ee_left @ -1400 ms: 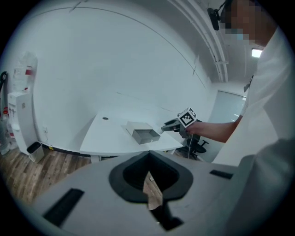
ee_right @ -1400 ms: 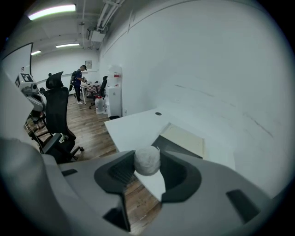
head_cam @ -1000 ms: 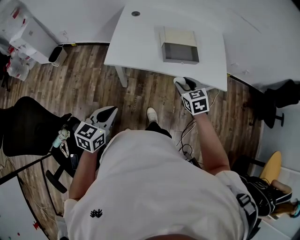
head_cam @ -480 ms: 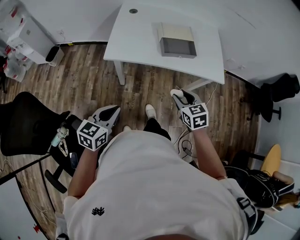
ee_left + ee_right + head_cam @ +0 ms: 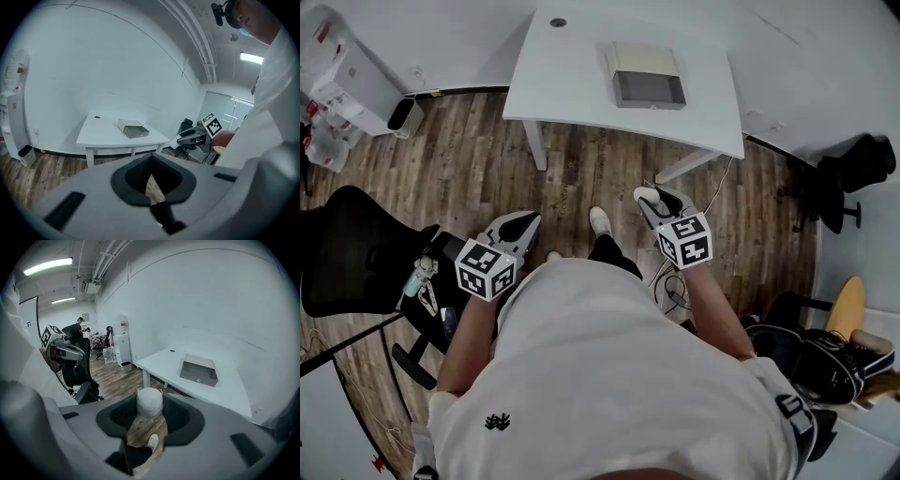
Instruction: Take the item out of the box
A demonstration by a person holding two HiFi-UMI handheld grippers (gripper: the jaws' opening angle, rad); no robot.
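Your right gripper's own view shows what the head view barely does. A white, roundish lump with a wrinkled, wrapped-looking surface (image 5: 150, 402) sits between the dark pads of your right gripper (image 5: 651, 198). The jaws are partly apart and clamped on its two sides. Two little tufts stick out near its top, and I cannot tell what it is made of. From the head view the lump is only a small white blob at the claw's tip, held in the air above the brown wood-plank floor (image 5: 478, 173). It is well apart from the shallow grey open-topped box (image 5: 649, 100).

That box sits on the white rectangular table (image 5: 572, 89), with its pale lid folded back behind it. The right gripper view looks into the box and shows a tiny pale speck on its grey bottom, too small to identify. The head view shows no such detail.

Your left gripper (image 5: 523, 222) hangs low at your side, near the black office chair (image 5: 347, 258). Its own view shows the jaw tips meeting with nothing between them, only a wedge of floor behind. That view also catches your right gripper from the side, with its marker cube (image 5: 213, 124) on top.

Below the lump, the right gripper view shows your white shoe (image 5: 153, 440) on the planks.
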